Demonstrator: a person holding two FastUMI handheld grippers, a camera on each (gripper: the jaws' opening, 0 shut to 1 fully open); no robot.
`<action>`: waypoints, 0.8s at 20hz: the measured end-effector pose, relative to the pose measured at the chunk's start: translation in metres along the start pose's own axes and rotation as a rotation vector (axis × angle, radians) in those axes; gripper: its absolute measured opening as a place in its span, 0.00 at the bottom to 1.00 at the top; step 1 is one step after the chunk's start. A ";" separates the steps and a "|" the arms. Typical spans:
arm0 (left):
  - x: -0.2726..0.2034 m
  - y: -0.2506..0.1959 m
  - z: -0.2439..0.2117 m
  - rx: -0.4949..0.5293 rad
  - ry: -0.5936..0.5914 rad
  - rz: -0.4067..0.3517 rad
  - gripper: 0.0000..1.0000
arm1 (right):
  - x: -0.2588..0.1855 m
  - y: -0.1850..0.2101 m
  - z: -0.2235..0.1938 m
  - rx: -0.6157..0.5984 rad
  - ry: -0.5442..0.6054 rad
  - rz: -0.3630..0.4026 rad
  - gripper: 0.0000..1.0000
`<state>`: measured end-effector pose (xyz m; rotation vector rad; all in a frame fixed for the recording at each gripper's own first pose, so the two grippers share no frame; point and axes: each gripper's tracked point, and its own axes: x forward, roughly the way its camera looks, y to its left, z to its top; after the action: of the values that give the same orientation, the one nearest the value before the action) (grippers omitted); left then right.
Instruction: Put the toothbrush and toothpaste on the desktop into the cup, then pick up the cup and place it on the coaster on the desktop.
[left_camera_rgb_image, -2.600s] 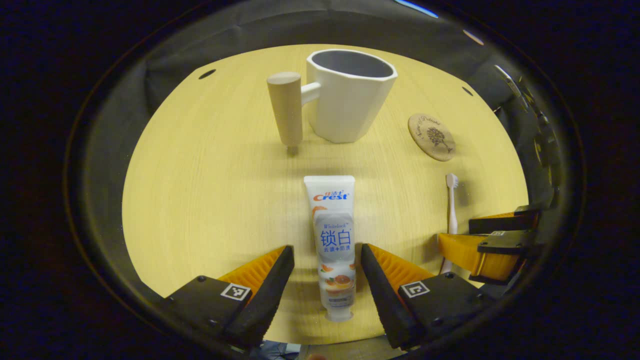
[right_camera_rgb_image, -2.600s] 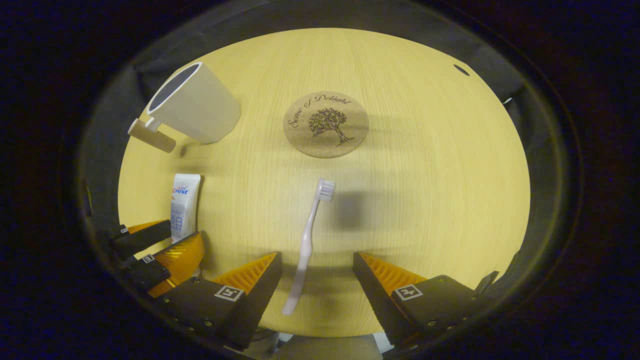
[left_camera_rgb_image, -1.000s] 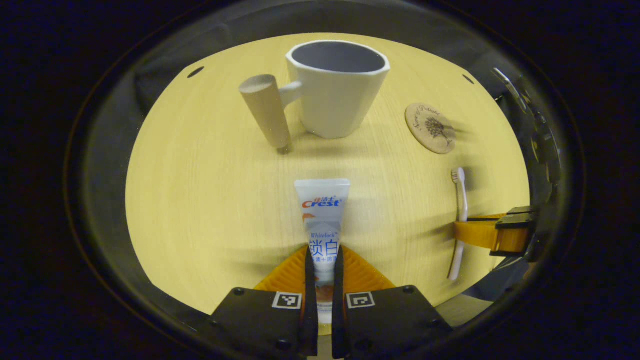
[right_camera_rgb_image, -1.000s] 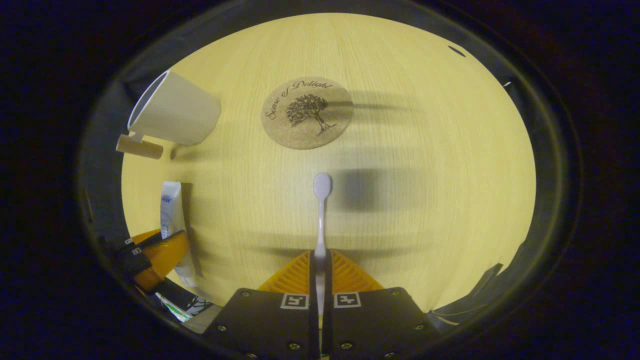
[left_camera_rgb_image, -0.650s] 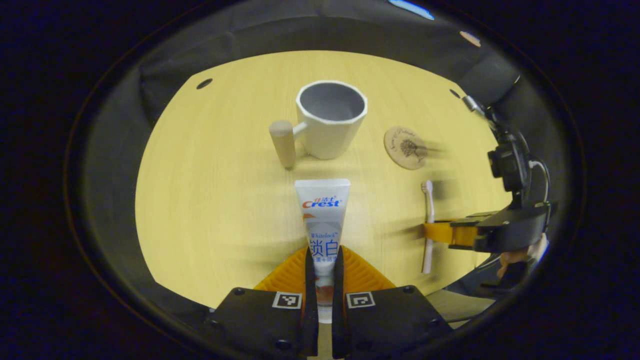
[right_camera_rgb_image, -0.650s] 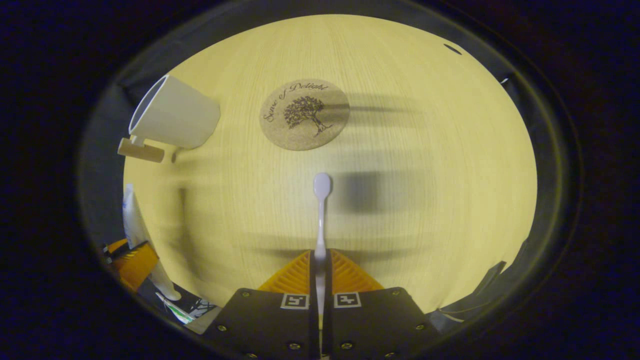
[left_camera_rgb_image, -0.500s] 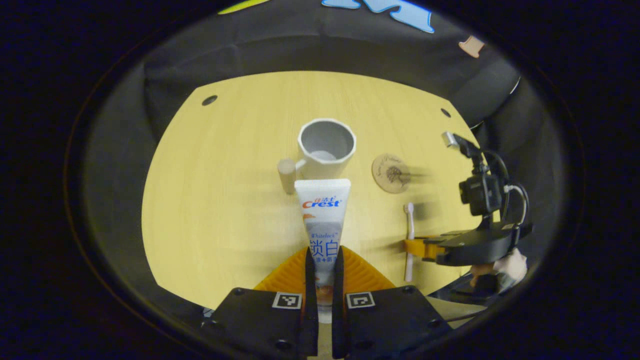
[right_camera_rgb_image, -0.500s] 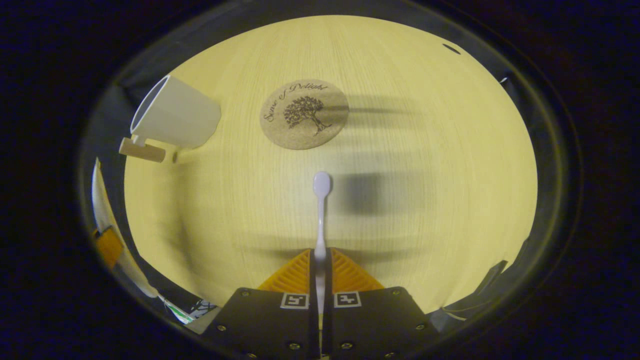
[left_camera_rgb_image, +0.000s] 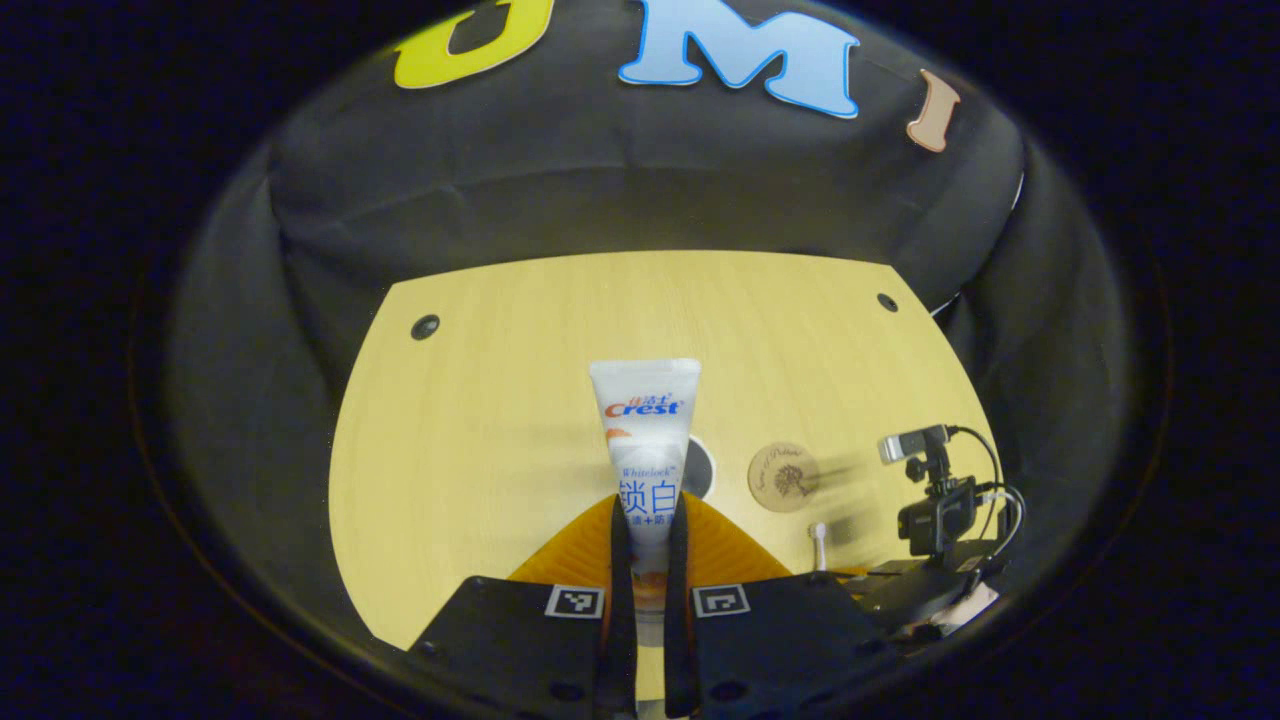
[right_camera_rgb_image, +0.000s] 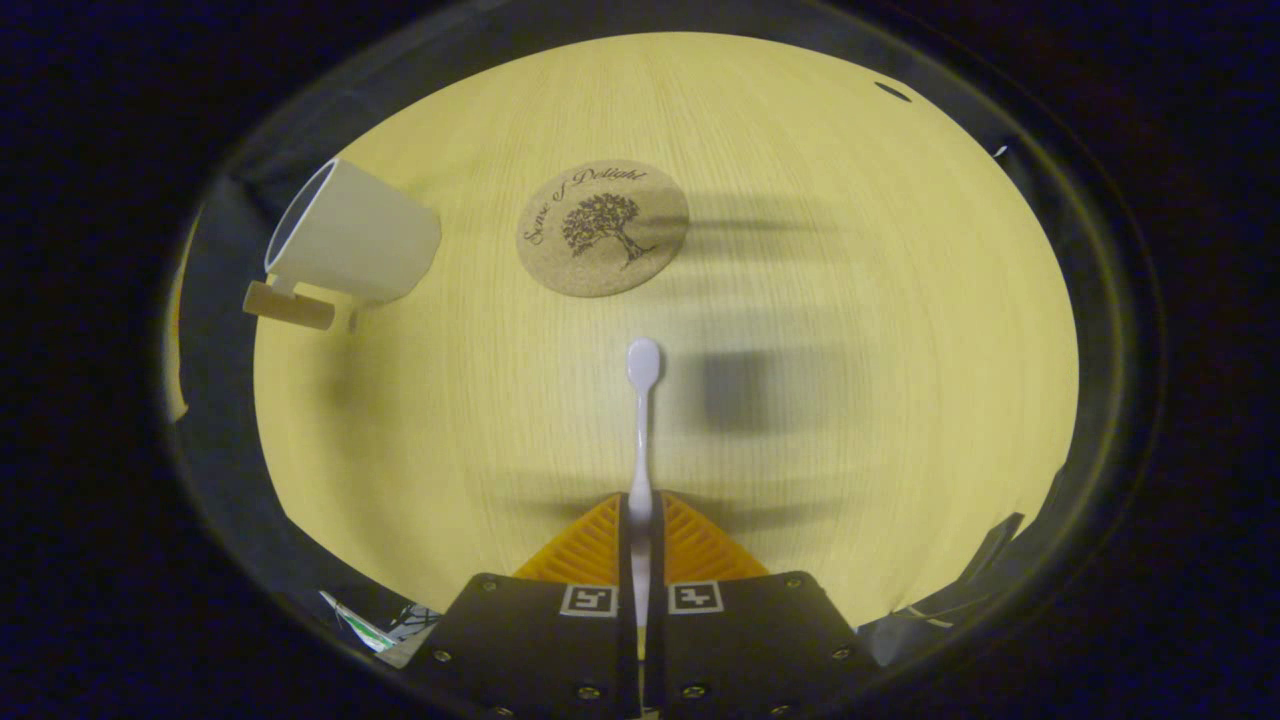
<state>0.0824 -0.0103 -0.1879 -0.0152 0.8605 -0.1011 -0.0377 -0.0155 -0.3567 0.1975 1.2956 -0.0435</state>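
**Toothpaste lifted high over the desktop, toothbrush held low**

Since half a second ago the left gripper (left_camera_rgb_image: 641, 560) has risen and tipped up: its view now takes in much more of the black booth wall (left_camera_rgb_image: 620, 200), the desktop (left_camera_rgb_image: 470, 400) looks smaller and farther off, and the cup that stood in full sight ahead of the tube is now almost wholly covered by it, with just a dark sliver at the tube's right edge. The right gripper view has hardly changed.

Left gripper: its fingers are clamped on the lower part of the toothpaste (left_camera_rgb_image: 645, 430), whose flat crimped end points away from the camera, above the desktop. Right gripper (right_camera_rgb_image: 640, 560): its fingers are pinched on the handle of the toothbrush (right_camera_rgb_image: 641, 420), head pointing forward.

In the right gripper view the white cup (right_camera_rgb_image: 350, 235) with its wooden handle stands at the left of the pale wood desktop (right_camera_rgb_image: 850, 300), and the round cork coaster (right_camera_rgb_image: 601, 228) lies just right of it, apart from it and bare. In the left gripper view the coaster (left_camera_rgb_image: 783, 477) sits right of the tube, and near it the toothbrush head (left_camera_rgb_image: 817, 532) pokes out ahead of the right gripper's body with its camera (left_camera_rgb_image: 935, 510) and cables.
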 end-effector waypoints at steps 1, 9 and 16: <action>0.007 -0.001 0.010 0.003 -0.013 -0.001 0.18 | -0.001 0.000 0.000 -0.004 -0.005 -0.002 0.04; 0.076 -0.010 0.060 0.028 -0.142 -0.004 0.18 | 0.000 0.001 0.000 -0.032 -0.047 -0.024 0.04; 0.109 -0.011 0.062 -0.054 -0.250 -0.004 0.18 | 0.002 0.003 0.000 -0.009 -0.055 -0.019 0.04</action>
<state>0.1989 -0.0335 -0.2293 -0.0789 0.6129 -0.0777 -0.0363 -0.0122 -0.3579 0.1750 1.2426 -0.0589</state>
